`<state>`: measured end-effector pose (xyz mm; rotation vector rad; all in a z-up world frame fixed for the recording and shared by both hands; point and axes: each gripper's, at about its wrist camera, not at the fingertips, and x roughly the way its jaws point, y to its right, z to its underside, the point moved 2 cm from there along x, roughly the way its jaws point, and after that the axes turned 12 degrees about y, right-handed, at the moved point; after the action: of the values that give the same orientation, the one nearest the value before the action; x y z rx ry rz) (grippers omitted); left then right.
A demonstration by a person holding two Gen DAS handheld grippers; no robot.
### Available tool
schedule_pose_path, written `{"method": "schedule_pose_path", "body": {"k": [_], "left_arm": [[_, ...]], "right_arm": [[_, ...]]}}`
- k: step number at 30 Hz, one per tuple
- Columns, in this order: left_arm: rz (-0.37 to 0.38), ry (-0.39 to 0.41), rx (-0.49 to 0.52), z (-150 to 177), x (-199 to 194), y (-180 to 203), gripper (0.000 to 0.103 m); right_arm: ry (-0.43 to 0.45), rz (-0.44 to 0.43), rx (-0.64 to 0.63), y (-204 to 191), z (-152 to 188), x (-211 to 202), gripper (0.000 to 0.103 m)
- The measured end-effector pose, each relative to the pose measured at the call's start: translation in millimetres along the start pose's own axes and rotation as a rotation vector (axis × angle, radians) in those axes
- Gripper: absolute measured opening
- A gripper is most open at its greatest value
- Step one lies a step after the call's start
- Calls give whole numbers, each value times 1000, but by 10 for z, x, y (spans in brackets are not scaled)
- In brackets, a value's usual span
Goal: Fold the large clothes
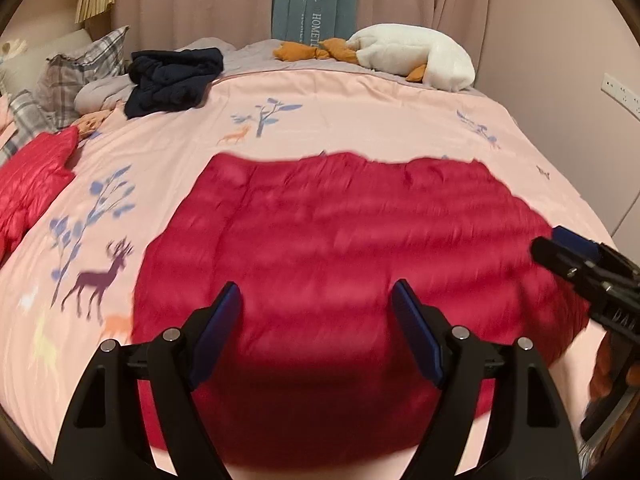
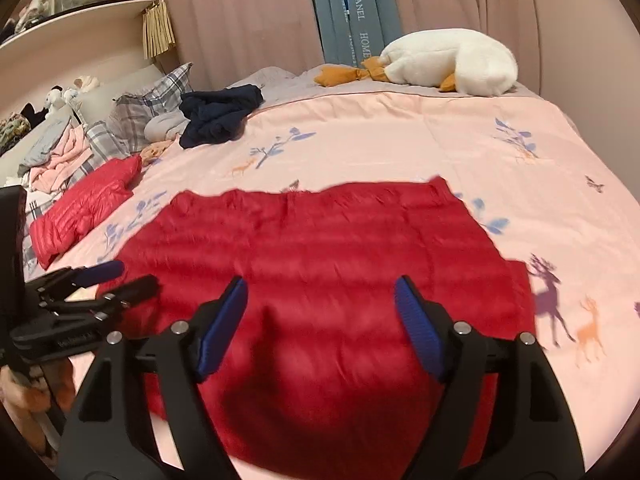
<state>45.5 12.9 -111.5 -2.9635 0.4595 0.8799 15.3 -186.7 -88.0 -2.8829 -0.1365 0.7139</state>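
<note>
Pink bedspread (image 1: pixel 360 100) bears red garment (image 1: pixel 340 240) under spread fingers (image 1: pixel 218 336).

I see a crimson quilted garment (image 1: pixel 352 248) on my pink bedspread (image 1: pixel 360 108), which is printed with blue trees and purple and orange deer. A lighter red padded piece (image 2: pixel 84 208), a navy heap (image 1: pixel 172 80), plaid grey pillows (image 2: pixel 152 100) and a white plush goose (image 2: pixel 452 60) with orange feet lie beyond.
</note>
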Motion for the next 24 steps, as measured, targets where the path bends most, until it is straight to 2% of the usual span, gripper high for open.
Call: {"method": "schedule_pose_path", "body": {"k": [3,7,11,14,15,18,24], "left_arm": [[-11,-20,-8,-80,193,30,79],[-24,-51,-23,-32,361,-9,83],[-40,-52,-13,51,354,-105,88],[-36,-52,-38,74,279,-238,88],[-57,-46,-37,75,232,-275,88],[-67,-26,-42,60,111,-338,88],[-46,-3,-40,148,-146,-277,88]], "right_arm": [[-34,-6,10,-42,-4,203,77],[-84,39,-26,27,102,404,77],[-82,72,7,253,156,366,77],[-87,67,53,427,151,292,70],[-87,70,55,438,145,266,70],[-40,156,4,381,91,82,76],[-17,45,-27,61,190,-225,82]]}}
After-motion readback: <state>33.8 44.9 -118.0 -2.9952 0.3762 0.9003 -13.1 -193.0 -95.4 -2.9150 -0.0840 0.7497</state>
